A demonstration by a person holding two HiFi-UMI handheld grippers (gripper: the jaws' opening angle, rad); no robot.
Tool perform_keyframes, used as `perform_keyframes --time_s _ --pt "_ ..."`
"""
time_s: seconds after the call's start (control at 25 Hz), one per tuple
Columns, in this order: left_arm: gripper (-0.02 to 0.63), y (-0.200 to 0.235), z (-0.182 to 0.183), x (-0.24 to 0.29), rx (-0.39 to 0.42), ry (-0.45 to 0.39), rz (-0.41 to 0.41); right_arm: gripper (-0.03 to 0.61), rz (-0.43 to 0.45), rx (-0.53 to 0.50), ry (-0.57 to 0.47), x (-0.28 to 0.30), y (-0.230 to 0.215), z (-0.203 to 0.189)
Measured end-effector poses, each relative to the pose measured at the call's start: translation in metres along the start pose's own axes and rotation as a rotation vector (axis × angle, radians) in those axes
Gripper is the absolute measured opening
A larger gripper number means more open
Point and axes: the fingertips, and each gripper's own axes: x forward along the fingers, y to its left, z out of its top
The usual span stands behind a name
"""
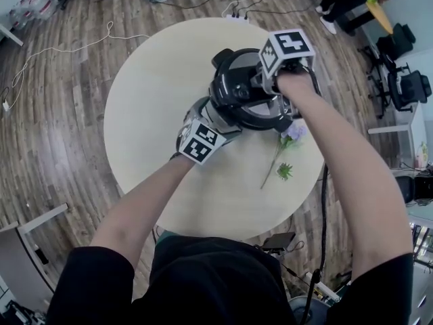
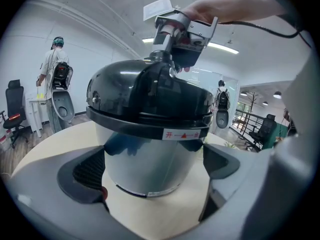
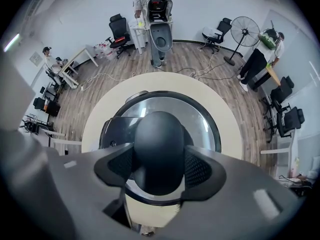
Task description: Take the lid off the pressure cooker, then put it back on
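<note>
From my end I see one pressure cooker, standing on the far right part of a round, pale, matte worktop. Its body is smooth polished steel, a plain cylinder that mirrors the room. The lid is glossy black and domed, with a flat black rim that overhangs the steel all round, and it sits on the body. A small white label with red marks is stuck to the front of that rim. One rounded black knob, egg-shaped from above, crowns the lid.

My right tongs point straight down and are clenched on the knob, the two ribbed black pads pressing its sides. My left tongs come in low against the near-left side of the cooker. They are released, jaws spread, with the steel body standing between them and a sliver of gap at each pad.

Each of the two tongs carries one cube with black-and-white square markers. One artificial flower sprig, lilac bloom on a thin green stem, lies on the worktop just beside the cooker. The floor is wood plank.
</note>
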Motion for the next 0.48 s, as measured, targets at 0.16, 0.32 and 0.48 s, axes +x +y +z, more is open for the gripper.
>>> perform_keyframes --time_s 0.16,0.32,0.48 --pt "0.589 0.0003 0.003 -0.0016 0.005 -0.006 -0.001 0.288 0.003 -0.012 -0.003 -0.0008 0.0008 -0.0002" --pt "0.589 0.0012 0.0008 -0.0014 0.004 0.0 -0.002 0.288 0.006 -0.028 0.001 -0.0002 0.0012 0.0005" --pt "0.589 0.0015 0.0038 -0.0016 0.015 -0.011 -0.003 0.29 0.011 -0.041 0.007 -0.0001 0.0013 0.0001"
